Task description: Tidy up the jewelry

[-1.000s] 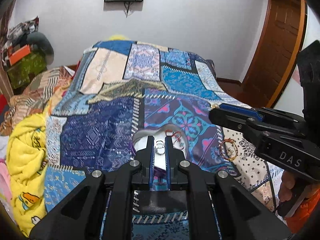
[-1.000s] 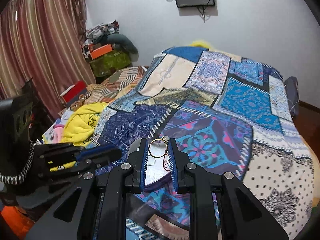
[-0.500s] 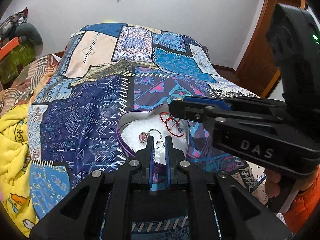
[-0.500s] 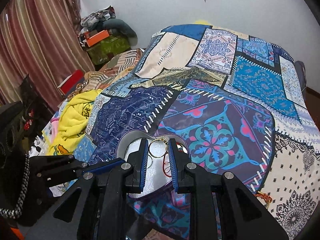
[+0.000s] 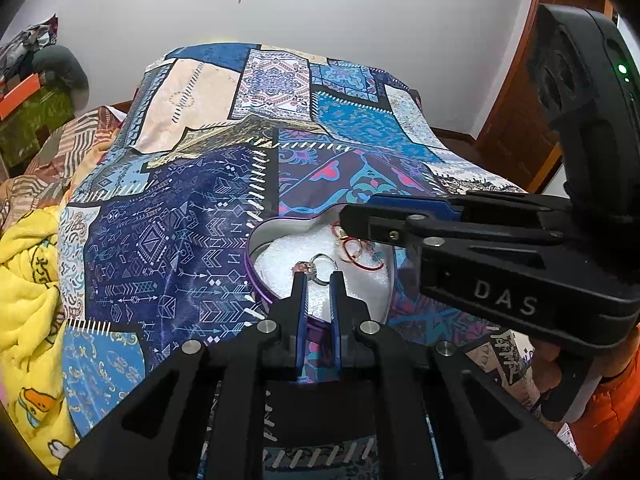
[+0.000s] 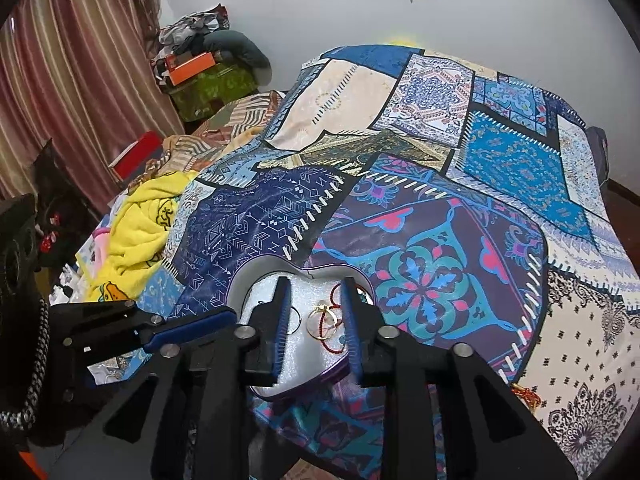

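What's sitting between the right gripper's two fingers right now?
In the right wrist view, a gold ring lies on the white foam of the heart-shaped tin, in the gap of the open right gripper, untouched by either finger.

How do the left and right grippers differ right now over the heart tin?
The left gripper has its jaws close together, pinching a silver ring; the right gripper has its jaws spread wide and holds nothing, with a gold hoop lying loose between them. Both hang over the purple heart-shaped tin with its white foam lining.
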Demonstrator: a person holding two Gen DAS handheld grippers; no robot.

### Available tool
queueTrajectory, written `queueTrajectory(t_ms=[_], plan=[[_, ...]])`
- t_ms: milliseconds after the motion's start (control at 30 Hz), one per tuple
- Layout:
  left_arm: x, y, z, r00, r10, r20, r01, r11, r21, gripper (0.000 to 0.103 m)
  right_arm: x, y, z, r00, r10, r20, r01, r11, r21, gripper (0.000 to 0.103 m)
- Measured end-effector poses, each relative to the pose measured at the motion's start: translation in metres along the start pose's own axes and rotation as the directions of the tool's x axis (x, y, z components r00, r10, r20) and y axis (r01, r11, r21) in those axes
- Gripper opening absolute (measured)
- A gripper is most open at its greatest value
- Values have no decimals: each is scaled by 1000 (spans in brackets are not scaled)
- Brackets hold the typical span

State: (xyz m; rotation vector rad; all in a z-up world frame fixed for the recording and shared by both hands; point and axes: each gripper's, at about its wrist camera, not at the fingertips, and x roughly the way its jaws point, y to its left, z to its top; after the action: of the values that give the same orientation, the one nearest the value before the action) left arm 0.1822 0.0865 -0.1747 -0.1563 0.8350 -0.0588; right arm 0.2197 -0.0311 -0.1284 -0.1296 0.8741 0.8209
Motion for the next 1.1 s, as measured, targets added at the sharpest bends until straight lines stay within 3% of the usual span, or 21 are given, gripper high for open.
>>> queueTrajectory(t_ms=[133, 267, 500, 600, 700, 867, 1100], plan=[[-5, 2, 0, 1000, 14, 7, -14, 1000, -5, 17, -10, 0, -1, 999, -24, 22, 25, 1000, -5, 36], [-11, 5, 1, 999, 31, 19, -31, 999, -15, 26, -19, -2, -1, 999, -39, 34, 39, 999, -2, 37], [-29, 3, 4, 997, 64, 46, -64, 998, -11, 29, -39, -7, -11, 996, -78, 42, 78, 997, -2, 37], [-38, -3, 6, 995, 73, 64, -73, 997, -2, 37, -52, -13, -18, 994, -98, 54, 98, 995, 11, 37], [-44, -11, 7, 995, 71, 70, -72, 997, 11, 38, -67, -23, -24, 989, -129, 76, 127, 991, 33, 37], [-51, -26, 7, 995, 65, 80, -68, 997, 35, 49, -92, -46, -37, 977, -193, 88, 187, 980, 69, 37], [-38, -58, 5, 999, 24, 45, -27, 997, 79, 50, -108, -85, -62, 962, -271, 40, 265, 957, 120, 37]])
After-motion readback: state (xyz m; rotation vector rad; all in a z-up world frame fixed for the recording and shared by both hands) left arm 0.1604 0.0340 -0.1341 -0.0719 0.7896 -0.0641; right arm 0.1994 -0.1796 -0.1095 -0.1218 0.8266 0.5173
